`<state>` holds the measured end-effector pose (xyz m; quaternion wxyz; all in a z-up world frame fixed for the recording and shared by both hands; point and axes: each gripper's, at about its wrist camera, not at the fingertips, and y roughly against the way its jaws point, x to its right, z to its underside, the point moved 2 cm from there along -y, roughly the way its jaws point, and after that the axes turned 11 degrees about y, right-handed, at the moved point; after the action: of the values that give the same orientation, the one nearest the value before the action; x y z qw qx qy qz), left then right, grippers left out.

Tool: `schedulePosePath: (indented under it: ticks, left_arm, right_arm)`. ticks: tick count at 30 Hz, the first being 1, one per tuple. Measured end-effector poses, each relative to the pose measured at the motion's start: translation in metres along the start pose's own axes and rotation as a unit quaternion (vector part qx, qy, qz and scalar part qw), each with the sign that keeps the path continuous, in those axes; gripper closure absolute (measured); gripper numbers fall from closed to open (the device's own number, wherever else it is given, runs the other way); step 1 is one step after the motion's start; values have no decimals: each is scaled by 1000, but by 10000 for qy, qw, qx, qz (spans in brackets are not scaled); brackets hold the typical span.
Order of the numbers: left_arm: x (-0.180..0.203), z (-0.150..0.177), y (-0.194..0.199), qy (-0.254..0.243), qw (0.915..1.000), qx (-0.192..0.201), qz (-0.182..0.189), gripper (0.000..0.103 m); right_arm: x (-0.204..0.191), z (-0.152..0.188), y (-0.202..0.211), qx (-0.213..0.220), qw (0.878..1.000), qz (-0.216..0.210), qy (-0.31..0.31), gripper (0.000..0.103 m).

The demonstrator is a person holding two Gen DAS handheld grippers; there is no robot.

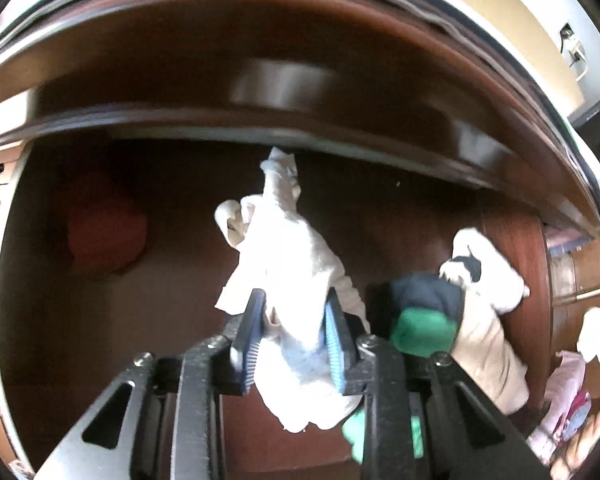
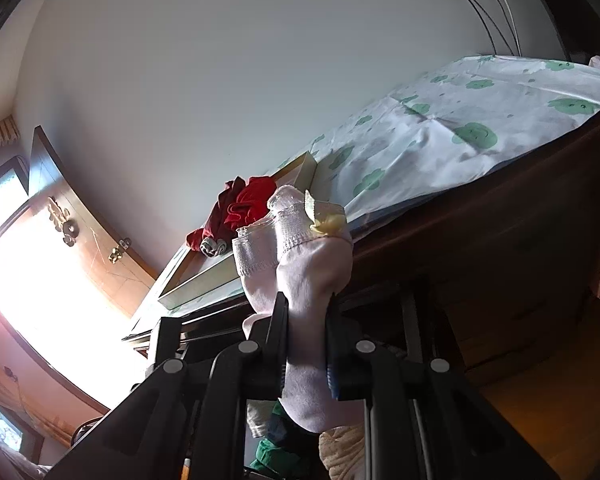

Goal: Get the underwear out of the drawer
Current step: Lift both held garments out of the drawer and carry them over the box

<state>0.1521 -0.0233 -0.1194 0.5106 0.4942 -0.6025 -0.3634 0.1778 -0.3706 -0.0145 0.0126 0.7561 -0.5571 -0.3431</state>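
White underwear point(image 1: 296, 264) at frame centre, inside brown drawer point(image 1: 148, 320); left tool point(image 1: 294, 322) clenched on it. Right tool point(image 2: 306, 316) grips pale garment point(image 2: 308, 264) above drawer. We judge extraction step underway; next: lift left tool clear of drawer rim.

Drawer point(image 1: 180, 208): dark red-brown wood, smooth, semi-gloss w/ soft reflections along the front edge. White underwear point(image 1: 292, 240): soft cloth, matt, crinkled. Left gripper point(image 1: 294, 316): matt black plastic, blue ribbed pads, shiny metal screws. Green garment point(image 1: 420, 328) & navy garment point(image 1: 428, 288): matt cloth. Right gripper point(image 2: 306, 320): same black plastic. Pale pink underwear point(image 2: 312, 276): fine smooth knit, sheeny woven waistband. Floral sheet point(image 2: 460, 128): thin matt printed cloth, creased. Red garment point(image 2: 248, 204): matt cloth. Wall point(image 2: 220, 60): matt paint.
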Motion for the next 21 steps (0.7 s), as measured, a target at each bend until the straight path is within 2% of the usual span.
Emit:
schedulePosePath:
  ticks: [3, 5, 7, 11, 13, 15, 18, 19, 21]
  left_arm:
    - [-15, 2, 4, -82, 9998, -31, -160, 76]
    - [-9, -5, 6, -93, 9995, 4, -303, 72]
    - [-8, -6, 2, 20, 9991, -65, -408, 59]
    - [-5, -8, -6, 248, 9983, -213, -475, 43]
    - [-3, -9, -11, 292, 9976, -255, -581, 30]
    - [-2, -8, -21, 324, 9963, -366, -707, 29]
    - [-3, -5, -36, 444, 9952, -611, -619, 30]
    - [-2, -7, -41, 498, 9951, -678, -524, 38]
    - [-3, -11, -44, 584, 9957, -674, -263, 46]
  right_arm:
    - [-4, 1, -4, -54, 10000, -29, 41, 86]
    - [-7, 2, -6, -70, 9999, -56, 74, 86]
    - [-10, 3, -9, -78, 9999, -95, 88, 86]
    - [-19, 4, -13, -143, 9996, -176, 159, 86]
    - [-23, 3, -14, -155, 9995, -197, 205, 86]
    - [-24, 2, -14, -155, 9994, -209, 209, 86]
    - [-23, 2, -13, -151, 9995, -203, 191, 86]
    - [-23, 2, -13, -143, 9995, -195, 184, 86]
    - [-22, 2, -12, -130, 9996, -190, 165, 86]
